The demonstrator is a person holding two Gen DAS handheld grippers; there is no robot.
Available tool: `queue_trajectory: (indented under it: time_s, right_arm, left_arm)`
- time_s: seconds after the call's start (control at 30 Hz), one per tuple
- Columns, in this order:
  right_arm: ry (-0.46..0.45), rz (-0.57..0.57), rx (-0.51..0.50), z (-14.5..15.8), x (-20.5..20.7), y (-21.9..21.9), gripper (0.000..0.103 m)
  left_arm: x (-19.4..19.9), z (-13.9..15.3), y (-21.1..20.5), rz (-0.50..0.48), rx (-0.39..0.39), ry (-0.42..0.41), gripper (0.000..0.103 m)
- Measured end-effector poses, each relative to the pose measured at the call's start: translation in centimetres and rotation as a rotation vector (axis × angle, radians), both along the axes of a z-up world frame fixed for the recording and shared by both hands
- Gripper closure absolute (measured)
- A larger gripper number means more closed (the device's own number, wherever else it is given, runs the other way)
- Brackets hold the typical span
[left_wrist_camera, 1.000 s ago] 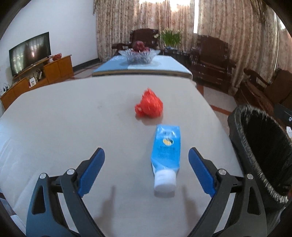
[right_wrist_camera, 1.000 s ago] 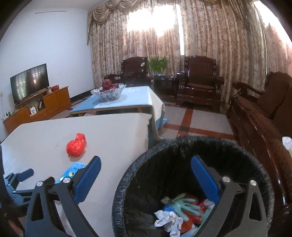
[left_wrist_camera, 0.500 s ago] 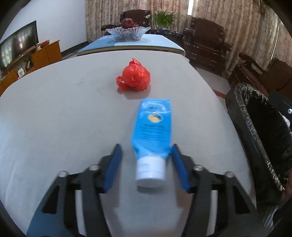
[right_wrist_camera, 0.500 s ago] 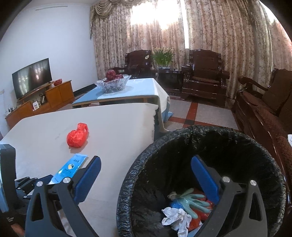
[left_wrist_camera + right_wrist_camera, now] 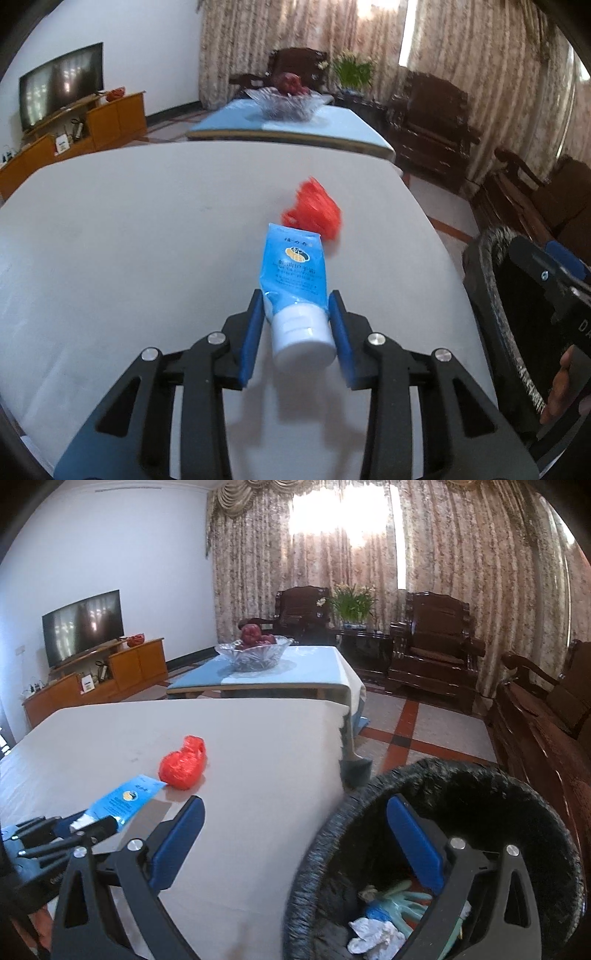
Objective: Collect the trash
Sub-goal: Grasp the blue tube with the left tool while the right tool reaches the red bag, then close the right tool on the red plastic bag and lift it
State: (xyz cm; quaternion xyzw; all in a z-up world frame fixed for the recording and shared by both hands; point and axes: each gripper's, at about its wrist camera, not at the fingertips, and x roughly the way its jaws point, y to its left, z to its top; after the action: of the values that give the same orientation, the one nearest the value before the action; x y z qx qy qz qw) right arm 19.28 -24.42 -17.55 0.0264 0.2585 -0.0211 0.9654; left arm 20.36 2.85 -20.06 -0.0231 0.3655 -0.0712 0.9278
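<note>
Nearest, the left gripper (image 5: pixel 297 332) is clamping its blue fingers (image 5: pixel 251 332) against both sides of the blue tube (image 5: pixel 295 273), just above the white cap, with the tube's body pointing away over the pale worktop (image 5: pixel 129 240); from the right wrist view the tube's flat end is sitting raised off the worktop surface. Beside it, the right gripper (image 5: pixel 295 845) is hovering with its fingers (image 5: pixel 413 842) spread wide and holding nothing, one over the worktop edge, the other over the mouth of the black-lined trash bin (image 5: pixel 517 794). Inside the bin, a teal glove (image 5: pixel 399 904) and crumpled white paper (image 5: pixel 373 934) are lying at the bottom. Just beyond the tube's flat end, a crumpled red bag (image 5: pixel 183 764) is resting on the worktop. Farther back, a glass fruit bowl (image 5: pixel 255 653) is standing on a blue-covered table (image 5: pixel 314 664).
</note>
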Motion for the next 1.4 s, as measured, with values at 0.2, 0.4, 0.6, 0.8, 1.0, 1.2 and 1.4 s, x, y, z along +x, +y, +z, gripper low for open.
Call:
queue_trajectory:
  time_s: [0.2, 0.4, 0.6, 0.8, 1.0, 1.2, 1.4]
  right_arm:
    - [-0.011, 0.050, 0.002, 0.7, 1.4, 2.0, 0.006]
    - [-0.018, 0.101, -0.001, 1.1, 3.5, 4.7, 0.006]
    - [-0.006, 0.113, 0.022, 0.5, 6.1, 7.2, 0.006]
    - [0.029, 0.130, -0.001, -0.9, 9.2, 9.7, 0.008]
    - [0.131, 0.151, 0.001, -3.3, 12.1, 11.4, 0.015]
    - [0.202, 0.172, -0.017, -4.9, 13.3, 12.6, 0.027]
    - [0.268, 0.183, -0.016, -6.1, 14.6, 13.2, 0.046]
  left_arm:
    - [0.2, 0.8, 3.2, 0.077, 0.000, -0.010, 0.070]
    - [0.4, 1.8, 6.5, 0.159, -0.002, -0.035, 0.070]
    - [1.3, 2.5, 9.0, 0.201, 0.008, -0.059, 0.070]
    - [2.9, 2.0, 10.6, 0.227, 0.016, -0.057, 0.070]
    - [5.1, 1.4, 11.6, 0.237, 0.030, -0.046, 0.070]
    - [6.0, 0.7, 11.7, 0.247, 0.024, -0.032, 0.070]
    - [6.4, 0.5, 11.8, 0.243, 0.027, -0.036, 0.070]
